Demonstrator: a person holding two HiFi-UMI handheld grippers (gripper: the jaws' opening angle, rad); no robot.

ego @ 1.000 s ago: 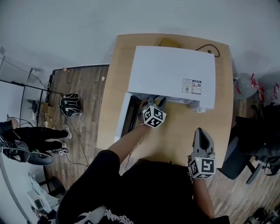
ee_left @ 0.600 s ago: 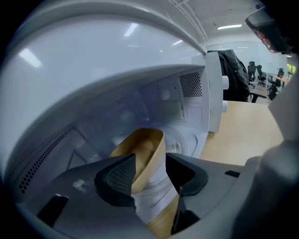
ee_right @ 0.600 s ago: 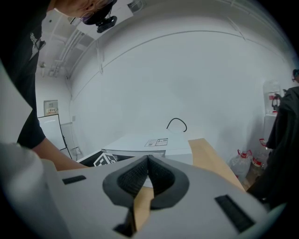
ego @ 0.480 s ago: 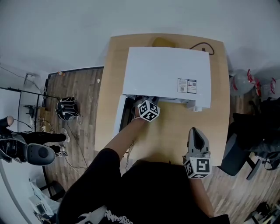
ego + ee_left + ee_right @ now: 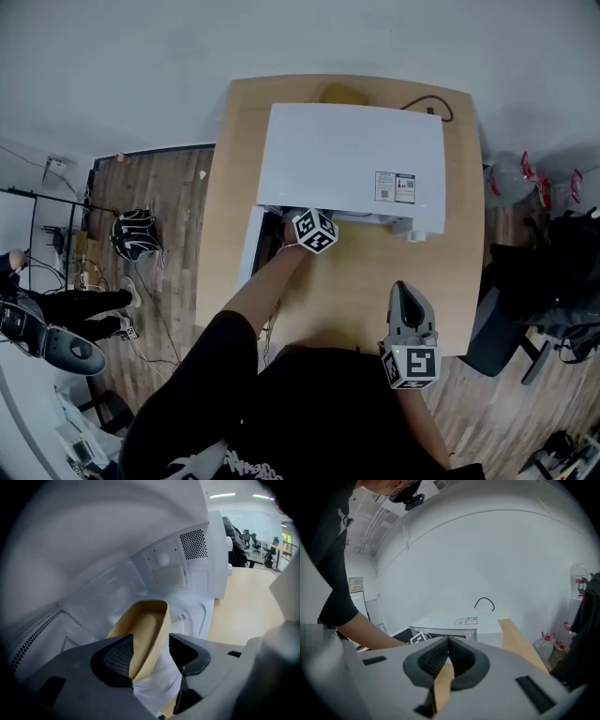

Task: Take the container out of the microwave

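view from above: a white microwave [image 5: 356, 159] sits on a light wooden counter [image 5: 366, 281], its door [image 5: 251, 255] swung open to the left. the person's left arm reaches into the cavity.

seen along the left tool [image 5: 151, 653], its jaws are spread wide and have just been opening. the tan container [image 5: 143, 625] is inside the microwave on the glass turntable [image 5: 190, 616], with its near rim between the two pads. the left pad looks close against the rim and the right pad stands apart, so nothing is clamped.

the right tool [image 5: 448, 654] hovers over the near edge of the counter, its jaws pressed together on nothing.

progress, as a judgement: the door is open and the reach is made, but the container is not yet gripped. closing on the rim, lifting it out and setting it down are left.

the counter in front of the microwave is bare wood, and a black cable [image 5: 427, 103] runs behind the microwave. around it are a pale wall, a wooden floor [image 5: 159, 183], a dark office chair [image 5: 506, 328] at right and water jugs [image 5: 511, 178] beyond it.
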